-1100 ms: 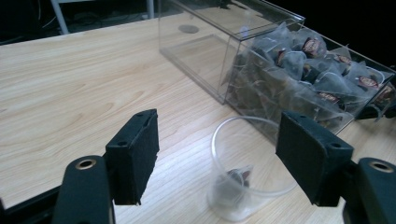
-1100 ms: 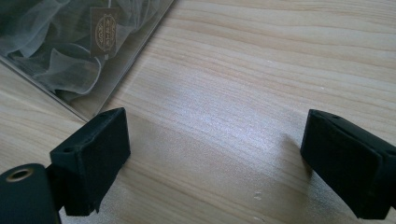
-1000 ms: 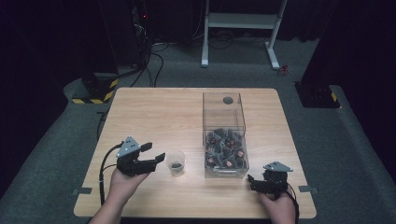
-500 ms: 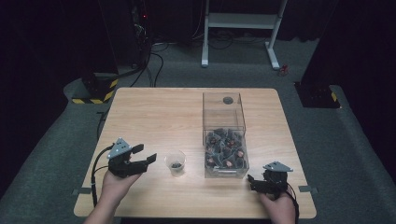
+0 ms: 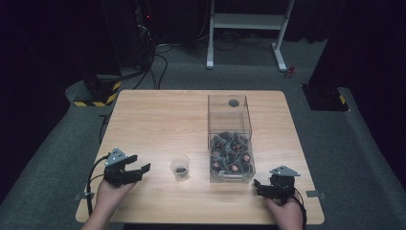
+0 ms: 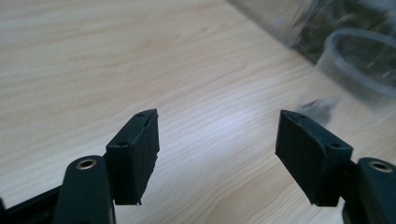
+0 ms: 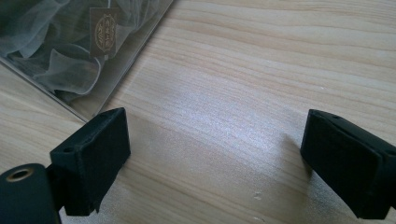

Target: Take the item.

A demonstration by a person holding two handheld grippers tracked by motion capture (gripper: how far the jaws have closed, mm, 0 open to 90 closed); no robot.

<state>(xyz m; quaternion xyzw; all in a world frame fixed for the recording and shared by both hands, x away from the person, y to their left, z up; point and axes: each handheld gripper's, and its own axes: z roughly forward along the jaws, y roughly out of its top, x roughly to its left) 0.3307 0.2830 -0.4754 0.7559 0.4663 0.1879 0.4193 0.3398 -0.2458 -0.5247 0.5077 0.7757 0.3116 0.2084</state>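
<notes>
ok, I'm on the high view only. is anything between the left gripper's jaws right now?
Observer: No. In the left gripper view the left gripper stands open over bare wooden table, nothing between the pads.
Operator: And the small plastic cup, where does it sit from there?
Observer: The small clear plastic cup is ahead and to the right of the jaws, apart from them, a dark bit lying on the wood just before it.
Operator: Right side?
Observer: The right gripper is open too, only tabletop between its pads; the clear acrylic box has its corner just beyond the left pad.
Operator: What's in the box?
Observer: Sheer mesh pouches, one with a brown and gold label.
</notes>
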